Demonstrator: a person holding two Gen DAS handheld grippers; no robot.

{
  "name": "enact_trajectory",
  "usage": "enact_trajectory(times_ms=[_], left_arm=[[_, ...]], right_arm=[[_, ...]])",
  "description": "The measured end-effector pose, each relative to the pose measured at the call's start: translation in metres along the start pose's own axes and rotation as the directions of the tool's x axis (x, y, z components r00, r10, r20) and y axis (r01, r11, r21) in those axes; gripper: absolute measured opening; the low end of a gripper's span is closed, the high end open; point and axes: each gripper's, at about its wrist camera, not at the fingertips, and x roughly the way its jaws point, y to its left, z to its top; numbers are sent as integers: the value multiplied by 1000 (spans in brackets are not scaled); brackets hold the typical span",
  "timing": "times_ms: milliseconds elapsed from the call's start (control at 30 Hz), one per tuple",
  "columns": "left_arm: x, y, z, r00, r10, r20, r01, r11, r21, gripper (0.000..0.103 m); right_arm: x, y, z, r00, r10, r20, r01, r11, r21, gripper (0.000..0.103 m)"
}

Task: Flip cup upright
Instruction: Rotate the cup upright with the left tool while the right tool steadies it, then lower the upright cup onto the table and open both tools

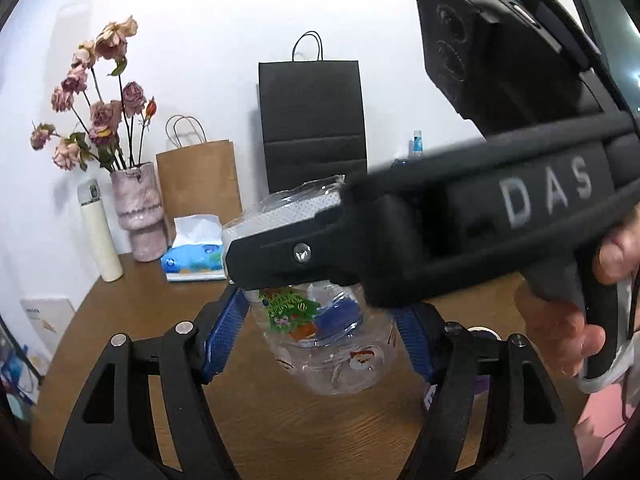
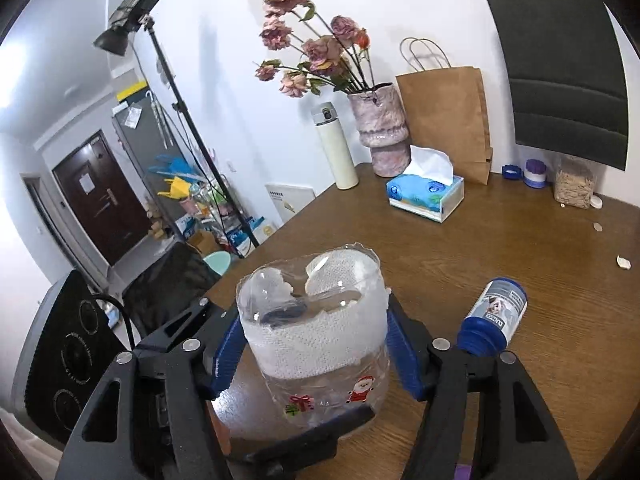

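The cup (image 1: 328,344) is clear plastic with Christmas stickers and a white paper band near its rim. In the left wrist view my left gripper (image 1: 320,332) has its blue pads on both sides of the cup, held above the table. The right gripper's black body (image 1: 440,240) crosses over the cup from the right and grips its upper part. In the right wrist view my right gripper (image 2: 316,344) is shut on the cup (image 2: 320,344), which stands with its open rim up. The left gripper's black finger (image 2: 304,444) shows below the cup.
A brown wooden table (image 2: 520,280) holds a tissue box (image 2: 426,194), pink vase of dried roses (image 2: 380,128), white flask (image 2: 336,148), brown paper bag (image 2: 448,116), black bag (image 2: 560,72), a blue-capped bottle lying down (image 2: 494,318) and small jars (image 2: 574,184).
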Motion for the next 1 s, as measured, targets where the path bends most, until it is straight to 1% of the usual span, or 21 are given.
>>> enact_trajectory(times_ms=[33, 67, 100, 133, 200, 233, 267, 300, 400, 500, 600, 667, 700, 733, 767, 800, 833, 867, 900, 933, 1000], left_arm=[[2, 4, -1, 1000, 3, -4, -4, 1000, -13, 79], [4, 8, -2, 1000, 10, -2, -10, 999, -31, 88], [5, 15, -3, 1000, 10, 5, -10, 999, -53, 87], [5, 20, -4, 1000, -13, 7, 13, 997, -71, 85], [12, 24, -1, 998, -67, -13, 66, 993, -98, 61], [16, 24, -1, 998, -52, -24, 50, 994, -102, 61], [20, 24, -2, 999, -30, -22, 27, 995, -100, 60], [24, 23, -2, 999, -28, -26, 25, 995, -97, 60], [32, 22, -7, 999, -37, -35, 33, 992, -119, 60], [35, 18, -14, 998, -41, -46, 35, 992, -125, 60], [27, 9, -19, 999, -30, -29, 27, 993, -113, 60], [17, 1, -22, 999, -37, -11, 35, 993, -111, 60], [13, -4, -25, 999, -49, -5, 48, 992, -114, 60], [11, -9, -28, 999, -50, -9, 49, 992, -113, 60], [14, -17, -32, 999, -43, -32, 40, 995, -88, 59], [23, -30, -40, 997, -29, -68, 28, 999, -22, 59], [29, -36, -46, 996, -34, -85, 34, 999, -2, 59], [40, -42, -50, 990, -56, -132, 56, 998, -6, 59], [45, -46, -52, 986, -71, -152, 69, 997, -24, 59], [47, -48, -52, 985, -81, -152, 76, 996, -37, 59], [50, -52, -49, 982, -104, -155, 96, 994, -60, 59]], right_arm=[[1, 1, -1, 1000, -10, 1, 10, 1000, -12, 68], [3, 3, -1, 1000, -17, 6, 17, 1000, -26, 68], [5, 6, -4, 999, -24, 21, 25, 999, -49, 68], [3, 6, -6, 998, -32, 46, 35, 997, -68, 68], [1, 8, -12, 990, -66, 126, 82, 989, -123, 70], [0, 8, -15, 980, -97, 171, 122, 982, -142, 70], [2, 7, -17, 971, -138, 196, 170, 973, -156, 70], [4, 5, -18, 967, -150, 205, 185, 969, -164, 70], [7, -5, -22, 966, -144, 217, 179, 972, -151, 70], [13, -19, -33, 976, -111, 187, 135, 984, -116, 70], [7, -12, -43, 969, -148, 196, 178, 974, -141, 70], [-3, -6, -50, 969, -146, 199, 171, 979, -114, 73], [-13, -4, -55, 970, -131, 207, 151, 985, -88, 78], [-17, -6, -64, 968, -114, 225, 134, 988, -75, 78], [-15, -8, -74, 964, -137, 226, 159, 984, -81, 78], [-13, -12, -85, 958, -160, 238, 186, 978, -90, 78], [-9, -21, -96, 954, -173, 245, 203, 974, -103, 78], [-6, -27, -98, 948, -222, 229, 248, 965, -88, 78], [-4, -33, -100, 943, -256, 212, 276, 959, -70, 79], [-5, -38, -101, 943, -266, 201, 282, 958, -54, 78], [-11, -41, -103, 936, -279, 212, 295, 955, -44, 78]])
